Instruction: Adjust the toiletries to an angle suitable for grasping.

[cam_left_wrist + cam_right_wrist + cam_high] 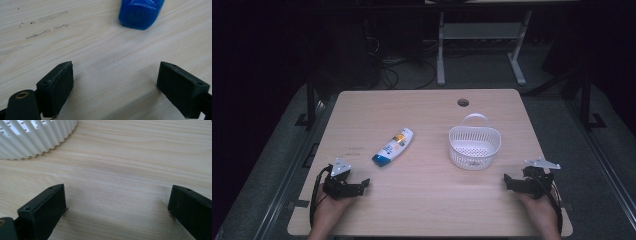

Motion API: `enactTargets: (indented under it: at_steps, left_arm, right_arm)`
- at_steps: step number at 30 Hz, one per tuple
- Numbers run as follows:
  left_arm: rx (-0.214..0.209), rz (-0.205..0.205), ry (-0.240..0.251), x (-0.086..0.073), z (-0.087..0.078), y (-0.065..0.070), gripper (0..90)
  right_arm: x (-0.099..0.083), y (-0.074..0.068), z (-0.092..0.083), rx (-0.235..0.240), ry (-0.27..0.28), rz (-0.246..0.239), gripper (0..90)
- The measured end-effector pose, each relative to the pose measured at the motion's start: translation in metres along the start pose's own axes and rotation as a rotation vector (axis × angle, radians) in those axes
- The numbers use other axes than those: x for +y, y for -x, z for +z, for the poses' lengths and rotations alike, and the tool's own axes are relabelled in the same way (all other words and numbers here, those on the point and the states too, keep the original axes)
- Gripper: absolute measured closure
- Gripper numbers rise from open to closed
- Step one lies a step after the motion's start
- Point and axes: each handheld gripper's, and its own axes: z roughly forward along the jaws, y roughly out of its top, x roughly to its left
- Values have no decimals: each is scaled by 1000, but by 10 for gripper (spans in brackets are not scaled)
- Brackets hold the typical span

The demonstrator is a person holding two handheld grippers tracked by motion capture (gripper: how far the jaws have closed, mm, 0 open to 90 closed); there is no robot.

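So the count on the wooden table [427, 200] is pretty short: one bottle [393, 146], one white basket [475, 146], and two grippers, one per hand. Going from the left, the left gripper [362, 185] sits low near the front edge, held in a hand that comes up from the bottom with the forearm angled inward, its nose pointing toward the middle of the table. Its jaws are spread wide with just bare wood between them, nothing held. In the left gripper view the blue cap of the bottle [140, 12] lies just ahead of those jaws, not touching. The bottle is lying flat on its side, white body, blue cap toward the person, with an orange patch and some blue print on the label, too small to read. Right of centre stands the slotted basket with its loop handle at the far side. Over on the right, the right gripper [508, 181] mirrors the left one, low near the front edge, nose pointing inward, jaws gaping on nothing, basket wall [35, 137] close by.
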Motion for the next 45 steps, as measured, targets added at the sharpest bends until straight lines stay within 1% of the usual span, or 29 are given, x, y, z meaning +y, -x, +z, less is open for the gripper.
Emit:
enactTargets:
  at_steps: [2,3,4,7,9,10,11,13,15,17,18,20,21,23,24,25,26,27,28,29,30,33,36,37,38,39,41,42,45]
  left_arm:
    - [-18,11,2,0,0,-2,136]
    - [-32,18,-5,0,-1,-3,139]
    - [-32,18,-5,0,-1,-3,141]
    - [-58,14,-7,1,-2,-5,142]
    - [-57,27,-2,4,-4,-2,142]
    - [-62,38,11,7,-7,0,142]
    - [-62,38,11,7,-7,0,142]
    - [-70,48,16,12,-10,1,142]
    - [-82,54,34,18,-13,1,147]
    - [-83,57,34,24,-14,1,158]
    - [-91,60,36,27,-15,0,158]
    - [-106,56,32,32,-15,-1,209]
    - [-105,52,28,36,-14,-2,210]
    - [-103,54,23,39,-13,-3,215]
    - [-105,49,25,42,-13,-4,232]
    - [-106,55,24,44,-13,-5,259]
    - [-106,53,25,47,-13,-6,259]
    - [-107,55,27,49,-13,-7,278]
    - [-123,49,29,55,-12,-9,370]
    - [-123,49,29,55,-12,-9,405]
    - [-128,50,27,57,-11,-9,405]
    - [-138,53,10,64,-7,-10,533]
    - [-157,42,-3,71,-2,-11,658]
    - [-162,40,2,73,-1,-11,719]
    - [-166,32,1,76,0,-12,804]
    - [-171,32,2,79,1,-12,804]
    - [-172,32,4,85,4,-13,881]
    - [-170,33,-5,89,7,-13,900]
    - [-179,30,-11,94,10,-15,900]
  right_arm:
    - [0,0,0,5,0,-5,9]
    - [0,1,0,15,-1,-12,9]
    - [1,1,1,20,0,-18,9]
    - [1,1,1,28,-1,-27,9]
    - [2,1,2,33,0,-31,9]
    - [2,1,2,34,-1,-32,9]
    - [2,1,2,34,-1,-32,9]
    - [2,1,2,35,-1,-34,9]
    - [2,1,2,35,-1,-34,9]
    - [2,1,2,35,-1,-34,9]
    - [2,1,2,35,-1,-34,9]
    - [2,1,2,35,-1,-33,9]
    - [2,1,2,35,-1,-33,9]
    - [3,1,2,35,-1,-33,9]
    - [3,1,2,34,0,-34,9]
    - [2,1,2,34,-1,-33,9]
    - [2,1,2,34,-1,-33,9]
    - [2,1,2,34,-1,-33,9]
    - [3,1,2,34,-1,-33,9]
    - [3,1,2,34,-1,-33,9]
    - [2,1,2,34,-1,-33,9]
    - [3,1,2,34,-1,-33,9]
    - [2,1,2,35,-1,-33,9]
    - [2,1,2,35,-1,-33,9]
    - [3,1,2,35,-1,-34,9]
    - [3,1,2,35,-1,-34,9]
    - [3,1,2,35,-1,-33,9]
    - [3,1,3,35,-1,-33,9]
    - [3,0,3,35,-1,-34,9]
